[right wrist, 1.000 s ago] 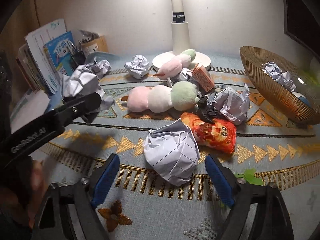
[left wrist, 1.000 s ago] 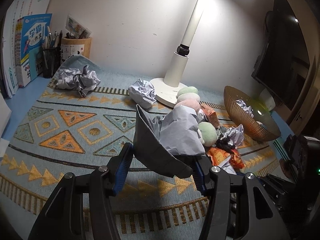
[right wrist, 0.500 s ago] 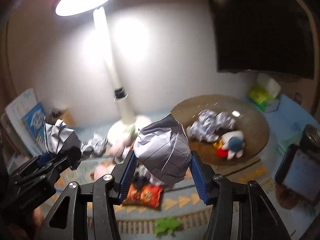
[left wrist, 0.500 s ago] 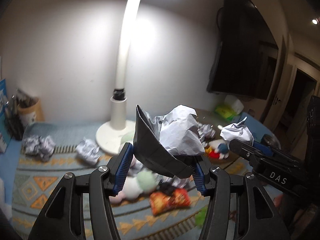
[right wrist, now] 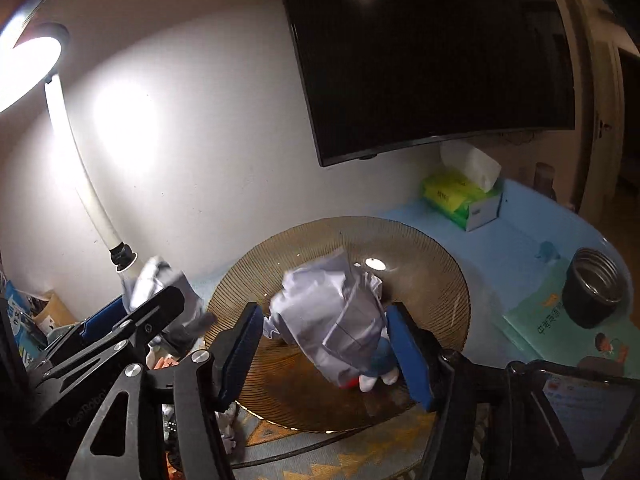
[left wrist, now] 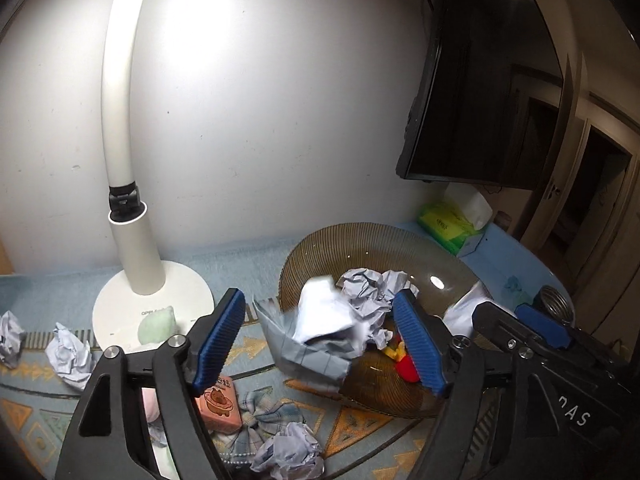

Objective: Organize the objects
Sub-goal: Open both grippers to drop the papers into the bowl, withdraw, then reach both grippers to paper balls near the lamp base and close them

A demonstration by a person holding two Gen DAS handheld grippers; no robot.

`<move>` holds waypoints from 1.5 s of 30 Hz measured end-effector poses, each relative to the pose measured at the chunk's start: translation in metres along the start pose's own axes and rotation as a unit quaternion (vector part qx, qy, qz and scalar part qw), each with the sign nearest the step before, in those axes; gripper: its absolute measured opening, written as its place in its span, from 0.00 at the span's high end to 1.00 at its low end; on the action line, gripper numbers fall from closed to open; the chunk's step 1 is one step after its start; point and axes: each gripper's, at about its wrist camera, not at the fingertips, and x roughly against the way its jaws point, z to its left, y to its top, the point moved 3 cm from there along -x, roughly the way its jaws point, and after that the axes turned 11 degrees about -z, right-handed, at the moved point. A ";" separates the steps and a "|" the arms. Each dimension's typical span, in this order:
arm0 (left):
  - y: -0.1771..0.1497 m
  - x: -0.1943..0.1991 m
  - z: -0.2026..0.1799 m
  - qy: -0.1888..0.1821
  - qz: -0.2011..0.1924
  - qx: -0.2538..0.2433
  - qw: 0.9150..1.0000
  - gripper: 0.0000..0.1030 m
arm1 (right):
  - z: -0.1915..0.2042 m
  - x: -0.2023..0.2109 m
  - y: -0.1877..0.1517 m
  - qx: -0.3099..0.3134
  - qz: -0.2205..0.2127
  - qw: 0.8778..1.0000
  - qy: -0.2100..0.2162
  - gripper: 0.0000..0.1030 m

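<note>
On the white lamp base, "OPPL" is readable.

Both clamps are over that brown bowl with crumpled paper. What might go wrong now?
On the left gripper the jaws have just been opening; the grey paper wad between them hangs over the bowl at its near rim and may tumble onto the mat.

On the right gripper the jaws have also been opening around the lined paper wad; landing on the toy, it might roll out.

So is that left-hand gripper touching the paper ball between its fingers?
Apart. The left wrist view shows the left gripper, its jaws having just been opening, with gaps between both blue pads and the crumpled paper.
</note>
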 end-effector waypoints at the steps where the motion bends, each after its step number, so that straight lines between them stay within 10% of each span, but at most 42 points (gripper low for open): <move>1: -0.001 0.003 0.004 0.002 -0.002 0.005 1.000 0.23 | -0.001 0.000 -0.002 -0.001 0.001 1.000 0.003 0.39; 11: 0.000 0.119 0.051 0.060 -0.061 0.016 0.996 0.18 | 0.050 0.053 -0.012 0.031 -0.013 0.995 0.090 0.33; 22: -0.094 0.206 0.172 0.254 -0.047 0.060 0.964 0.06 | 0.170 0.093 -0.134 0.105 0.062 0.958 0.259 0.19; 32: -0.131 0.191 0.204 0.229 -0.016 0.123 0.965 0.06 | 0.174 0.055 -0.179 0.114 0.118 0.955 0.248 0.19; 45: -0.128 0.189 0.179 0.229 -0.025 0.065 0.971 0.06 | 0.175 0.056 -0.178 0.115 0.118 0.956 0.243 0.19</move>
